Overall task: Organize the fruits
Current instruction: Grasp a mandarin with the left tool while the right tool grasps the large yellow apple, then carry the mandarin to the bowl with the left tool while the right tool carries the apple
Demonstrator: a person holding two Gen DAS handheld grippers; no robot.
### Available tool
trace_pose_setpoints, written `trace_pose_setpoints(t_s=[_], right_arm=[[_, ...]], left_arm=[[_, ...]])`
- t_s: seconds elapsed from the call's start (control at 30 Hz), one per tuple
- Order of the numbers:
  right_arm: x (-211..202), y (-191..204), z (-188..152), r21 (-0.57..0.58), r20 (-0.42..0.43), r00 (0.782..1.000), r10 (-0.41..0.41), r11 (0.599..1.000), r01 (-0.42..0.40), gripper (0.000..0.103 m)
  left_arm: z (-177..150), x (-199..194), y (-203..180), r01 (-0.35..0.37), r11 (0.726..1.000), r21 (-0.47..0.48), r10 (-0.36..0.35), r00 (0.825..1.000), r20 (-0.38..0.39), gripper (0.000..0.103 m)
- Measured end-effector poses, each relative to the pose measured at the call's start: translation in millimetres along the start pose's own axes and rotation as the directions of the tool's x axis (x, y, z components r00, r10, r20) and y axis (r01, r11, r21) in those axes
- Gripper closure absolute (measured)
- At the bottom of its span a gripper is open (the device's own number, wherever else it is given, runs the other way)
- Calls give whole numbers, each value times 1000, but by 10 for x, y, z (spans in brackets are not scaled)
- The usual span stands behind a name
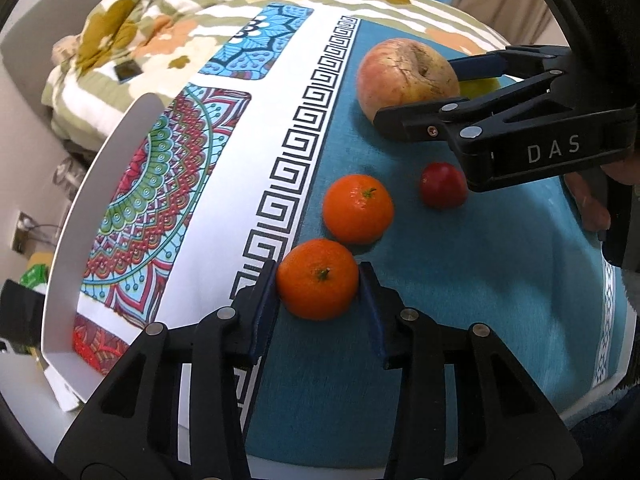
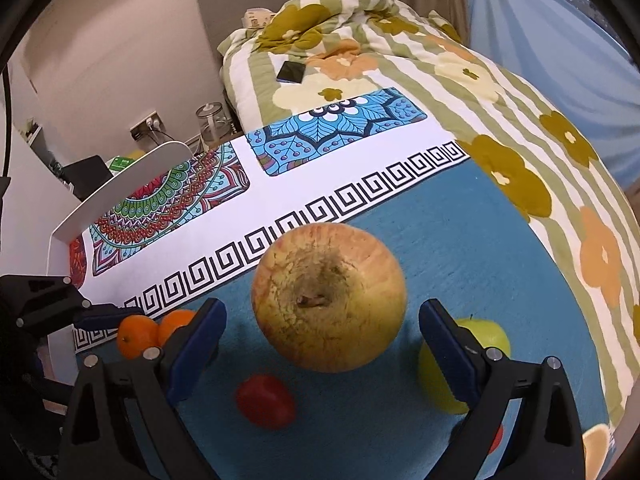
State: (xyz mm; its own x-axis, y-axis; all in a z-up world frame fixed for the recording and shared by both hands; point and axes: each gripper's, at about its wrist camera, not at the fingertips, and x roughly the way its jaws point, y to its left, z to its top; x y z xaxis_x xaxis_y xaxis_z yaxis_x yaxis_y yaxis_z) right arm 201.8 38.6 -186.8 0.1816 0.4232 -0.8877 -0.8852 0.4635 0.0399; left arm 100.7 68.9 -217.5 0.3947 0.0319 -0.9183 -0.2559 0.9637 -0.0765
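Note:
Fruits lie on a teal cloth (image 1: 460, 280). My left gripper (image 1: 318, 286) has its jaws around the near orange (image 1: 318, 290), the pads touching or almost touching its sides. A second orange (image 1: 358, 208) and a small red fruit (image 1: 443, 185) lie just beyond. My right gripper (image 2: 322, 334) is open, its fingers either side of a big yellow-red apple (image 2: 328, 296) with a gap on each side. It also shows in the left wrist view (image 1: 406, 74). A green apple (image 2: 486, 334) sits behind the right finger. The red fruit (image 2: 265, 400) lies below the big apple.
A patterned white mat (image 1: 224, 160) lies left of the cloth, with a white tray wall (image 1: 80, 208) at its far left. A flowered quilt (image 2: 400, 52) with a phone (image 2: 291, 72) on it covers the bed behind. A jar (image 2: 212, 120) stands by the wall.

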Motion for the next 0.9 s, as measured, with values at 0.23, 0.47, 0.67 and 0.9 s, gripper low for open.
trace_pose_setpoints(t_s=[0.23, 0.47, 0.67, 0.9], right_arm=[[98, -3, -4, -45, -26, 1000, -18, 999, 17, 31], [76, -23, -9, -39, -22, 1000, -12, 999, 12, 32], [-93, -38, -9, 13, 10, 1000, -18, 1000, 18, 32], [-376, -25, -12, 93, 51, 998, -40, 995, 35, 32]], left_arm=[[-10, -18, 17, -27, 999, -28, 27, 1000, 1, 59], [27, -80, 19, -38, 999, -32, 39, 999, 13, 59], [84, -194, 4, -38, 999, -8, 38, 999, 28, 59], [196, -407, -55, -32, 998, 56, 28, 998, 60, 59]])
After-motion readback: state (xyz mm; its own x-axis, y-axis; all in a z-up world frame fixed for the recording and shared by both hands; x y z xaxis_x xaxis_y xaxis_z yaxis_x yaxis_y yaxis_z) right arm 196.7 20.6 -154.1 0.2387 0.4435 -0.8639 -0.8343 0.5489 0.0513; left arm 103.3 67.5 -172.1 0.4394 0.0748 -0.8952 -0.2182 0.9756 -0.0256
